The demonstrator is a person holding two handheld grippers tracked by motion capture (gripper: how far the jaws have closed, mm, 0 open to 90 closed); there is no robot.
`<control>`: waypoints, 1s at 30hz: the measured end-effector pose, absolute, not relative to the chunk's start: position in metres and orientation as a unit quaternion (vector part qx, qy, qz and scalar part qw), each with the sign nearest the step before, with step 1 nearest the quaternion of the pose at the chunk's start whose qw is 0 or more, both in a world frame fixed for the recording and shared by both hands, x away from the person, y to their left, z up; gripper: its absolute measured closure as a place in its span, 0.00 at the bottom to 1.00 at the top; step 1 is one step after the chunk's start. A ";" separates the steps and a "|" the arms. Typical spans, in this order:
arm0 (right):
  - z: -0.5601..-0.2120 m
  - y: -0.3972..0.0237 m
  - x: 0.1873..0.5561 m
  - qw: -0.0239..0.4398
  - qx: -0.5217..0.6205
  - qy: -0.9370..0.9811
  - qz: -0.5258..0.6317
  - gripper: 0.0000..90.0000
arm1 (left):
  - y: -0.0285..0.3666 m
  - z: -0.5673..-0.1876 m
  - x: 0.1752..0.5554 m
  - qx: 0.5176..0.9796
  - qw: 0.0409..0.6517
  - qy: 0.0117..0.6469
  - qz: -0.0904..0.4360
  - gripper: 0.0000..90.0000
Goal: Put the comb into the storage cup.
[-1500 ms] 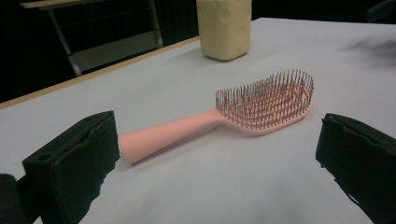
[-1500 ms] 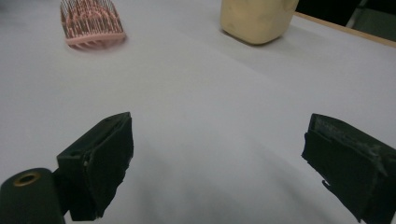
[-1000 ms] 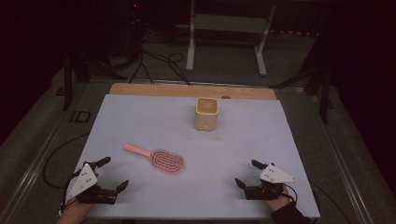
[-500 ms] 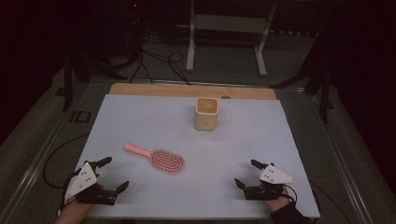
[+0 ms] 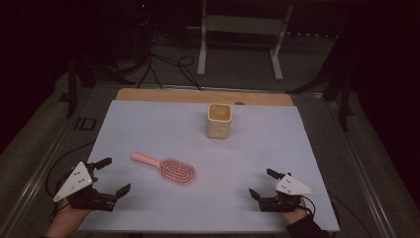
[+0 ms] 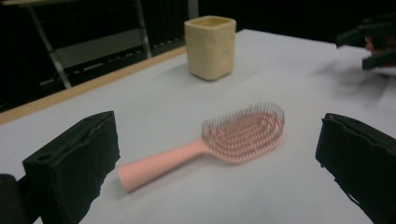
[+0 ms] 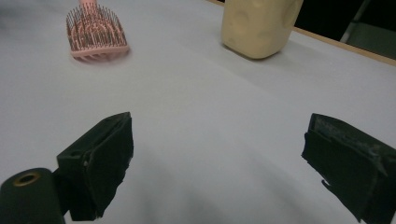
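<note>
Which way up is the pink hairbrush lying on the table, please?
Bristles up. The pink hairbrush lies flat on its back on the table, its bristles pointing upward in the left gripper view.

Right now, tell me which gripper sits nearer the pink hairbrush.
The left gripper: the hairbrush lies just beyond its open fingers, while the right gripper rests farther off.

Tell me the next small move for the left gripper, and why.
Probably ease the left gripper forward to straddle the handle of the pink hairbrush. Its jaws stand open and hold nothing, the brush lies bristles up just ahead between them, and the handle points toward it.
</note>
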State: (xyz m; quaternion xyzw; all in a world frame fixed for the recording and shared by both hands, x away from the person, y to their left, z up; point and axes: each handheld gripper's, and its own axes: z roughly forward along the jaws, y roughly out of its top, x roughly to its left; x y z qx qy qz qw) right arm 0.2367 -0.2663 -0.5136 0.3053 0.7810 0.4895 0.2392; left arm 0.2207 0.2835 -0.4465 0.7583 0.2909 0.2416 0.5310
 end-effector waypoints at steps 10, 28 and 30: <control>-0.513 -0.267 0.237 0.245 0.304 0.779 0.491 0.09 | 0.281 -0.425 0.239 0.785 0.502 0.286 0.223 0.00; -0.513 -0.266 0.238 0.240 0.303 0.780 0.492 0.10 | 0.267 -0.421 0.299 0.817 0.444 0.309 0.200 0.00; -0.514 -0.266 0.238 0.238 0.303 0.780 0.492 0.10 | 0.265 -0.424 0.306 0.818 0.442 0.312 0.199 0.00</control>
